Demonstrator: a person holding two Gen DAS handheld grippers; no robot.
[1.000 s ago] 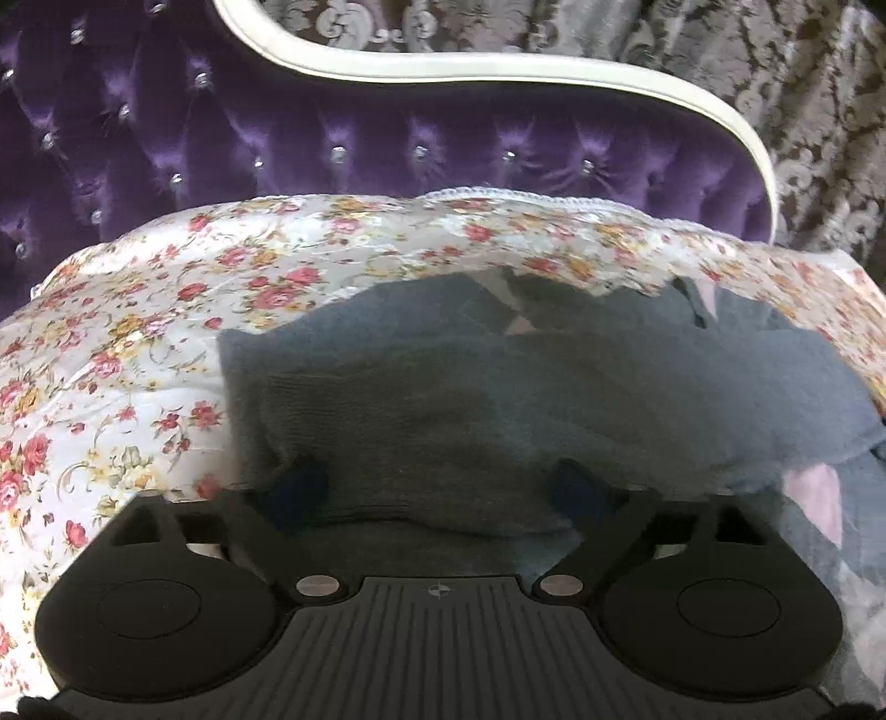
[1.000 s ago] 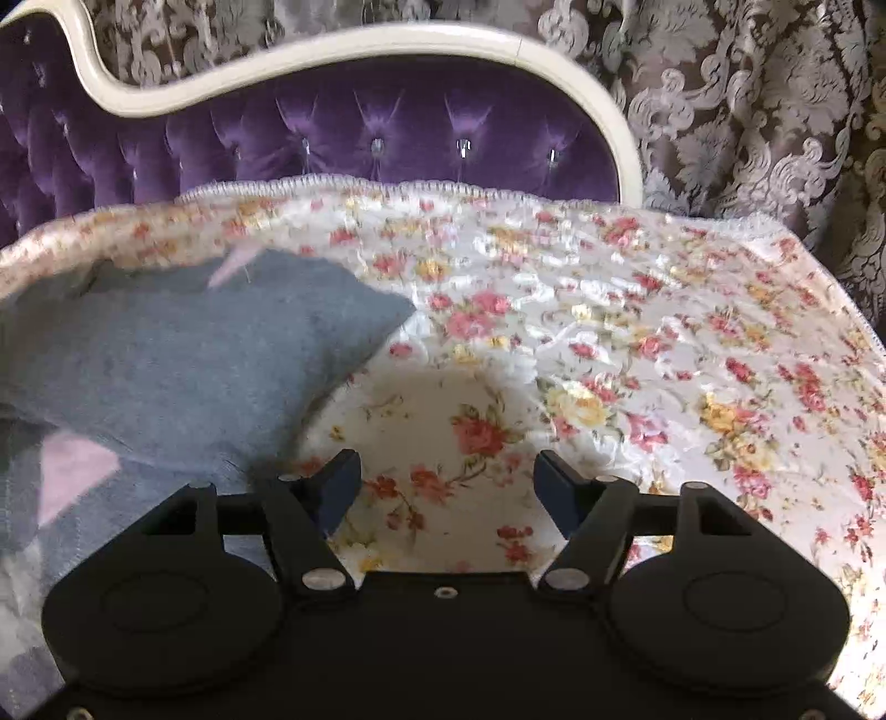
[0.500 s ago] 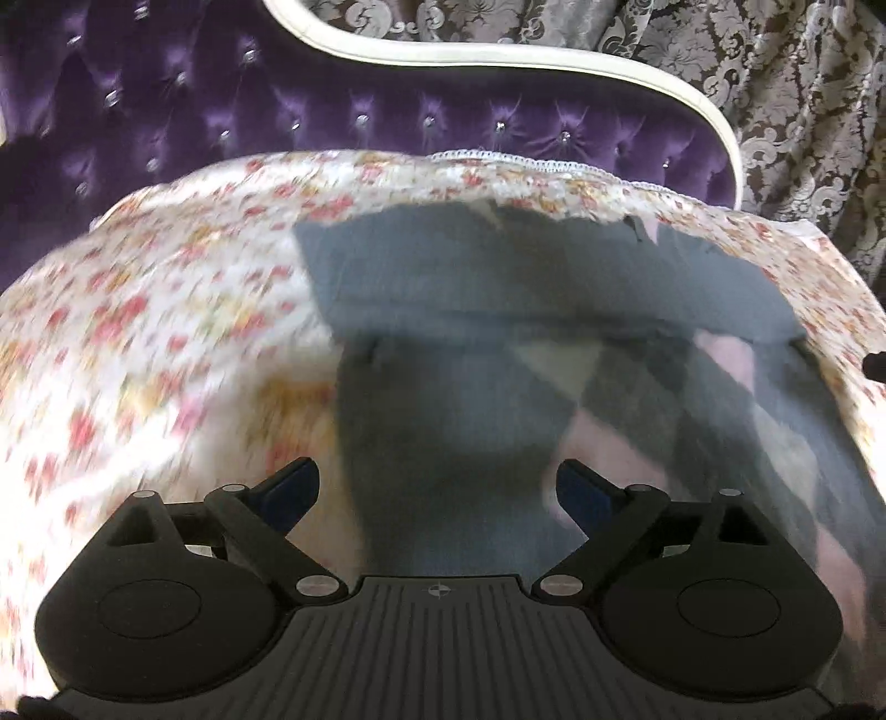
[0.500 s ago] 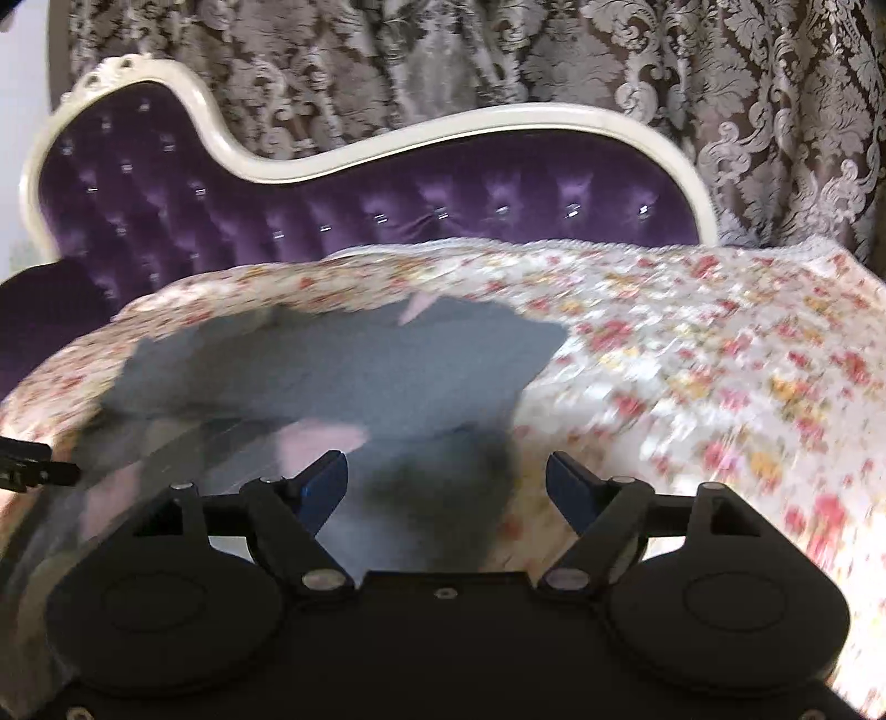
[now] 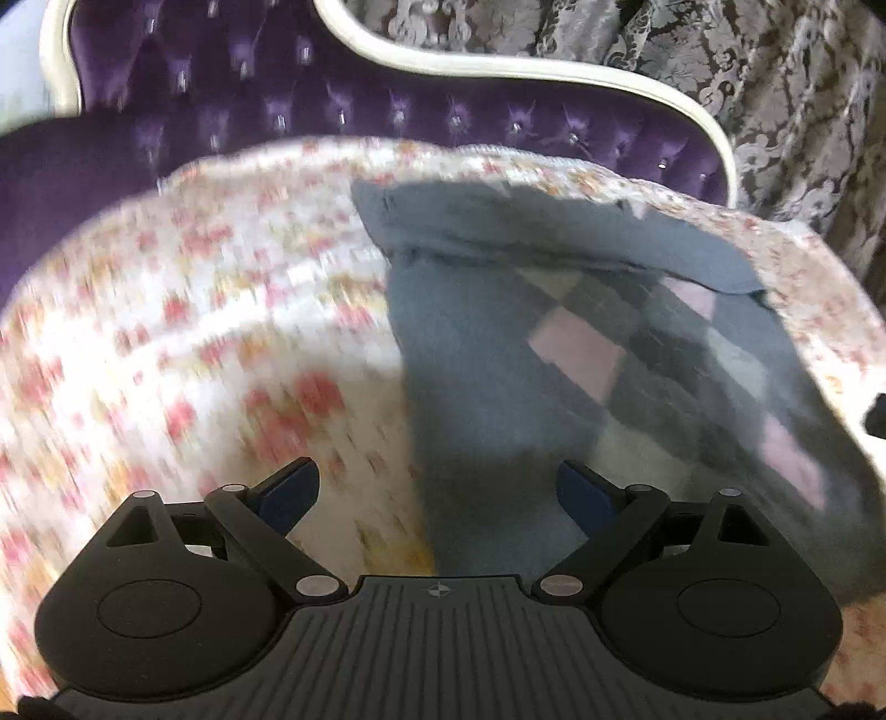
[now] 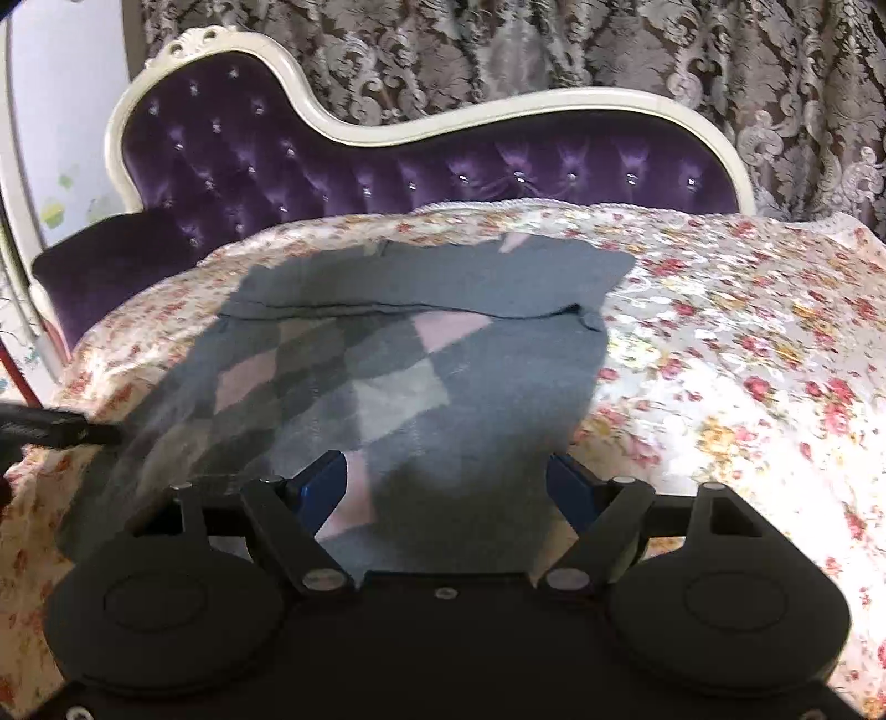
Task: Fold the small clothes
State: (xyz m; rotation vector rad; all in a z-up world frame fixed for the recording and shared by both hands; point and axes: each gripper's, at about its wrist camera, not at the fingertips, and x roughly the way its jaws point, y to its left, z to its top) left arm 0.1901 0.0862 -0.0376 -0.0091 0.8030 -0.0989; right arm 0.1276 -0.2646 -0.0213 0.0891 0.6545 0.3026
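Knitwear — a small grey sweater [image 6: 443, 354] with an argyle pattern of pink, pale and dark diamonds — lies spread on a floral bedspread [image 6: 731, 376]. Its far part is folded over toward the near side as a plain grey band, and a fold edge runs left to right across the garment just beyond the diamonds. In the left wrist view the same sweater [image 5: 554, 343] sits right of centre, with blurred flowered cloth [image 5: 194, 332] filling the left.

Both tongs are spread wide and hold nothing. The right gripper [image 6: 446, 487] hangs over the near hem of the sweater, blue pads apart with grey knit showing between them. The left gripper [image 5: 437, 498] is likewise agape, poised above the sweater's near left edge, one pad over the bedspread and the other over the knit. Whether either touches the fabric cannot be told.

A black part of the other tool [image 6: 50, 429] pokes in at the left edge of the right wrist view. Beyond the bedspread rises a purple tufted sofa back [image 6: 443, 166] with a cream frame, and behind that hangs a damask curtain [image 6: 498, 50]
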